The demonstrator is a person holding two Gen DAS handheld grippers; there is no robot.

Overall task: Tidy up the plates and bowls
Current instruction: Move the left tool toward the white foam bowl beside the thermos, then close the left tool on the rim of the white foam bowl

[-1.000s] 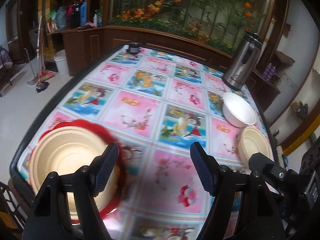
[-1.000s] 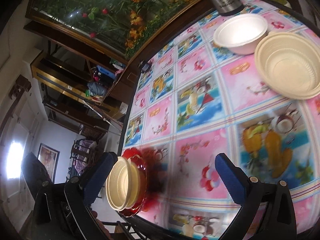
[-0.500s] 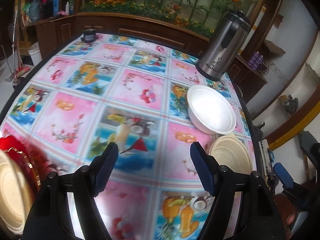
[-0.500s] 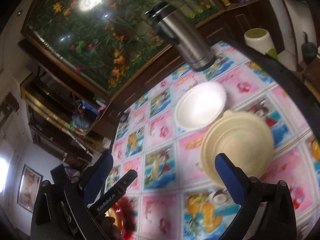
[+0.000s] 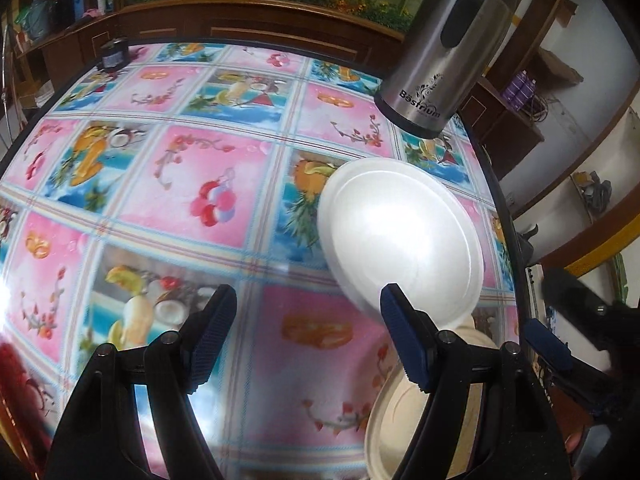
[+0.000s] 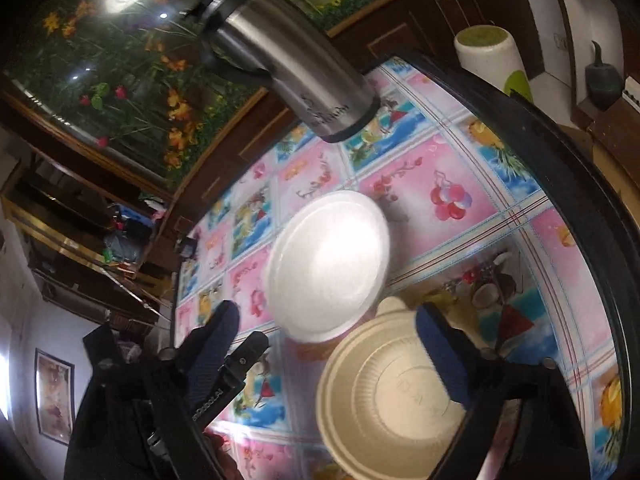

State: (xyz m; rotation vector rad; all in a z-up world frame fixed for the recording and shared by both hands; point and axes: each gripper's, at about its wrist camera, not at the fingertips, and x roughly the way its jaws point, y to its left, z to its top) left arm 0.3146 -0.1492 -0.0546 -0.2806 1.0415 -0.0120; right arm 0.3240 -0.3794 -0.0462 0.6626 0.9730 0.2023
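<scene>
Patterned pink-and-blue tablecloth (image 5: 224,184) covers the table, backed by wooden cabinets. Left gripper (image 5: 308,340): jaws wide apart, nothing between them, above the cloth. Right gripper (image 6: 328,344): jaws apart, empty, above the cream bowl (image 6: 396,404). White bowl (image 5: 400,236) sits touching the cream bowl, near a steel kettle (image 5: 444,48).

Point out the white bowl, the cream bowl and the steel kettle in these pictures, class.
white bowl (image 5: 404,240): left wrist view, middle of its inside.
cream bowl (image 6: 384,408): right wrist view, ribbed inner wall.
steel kettle (image 5: 444,52): left wrist view, shiny side of its body.
</scene>
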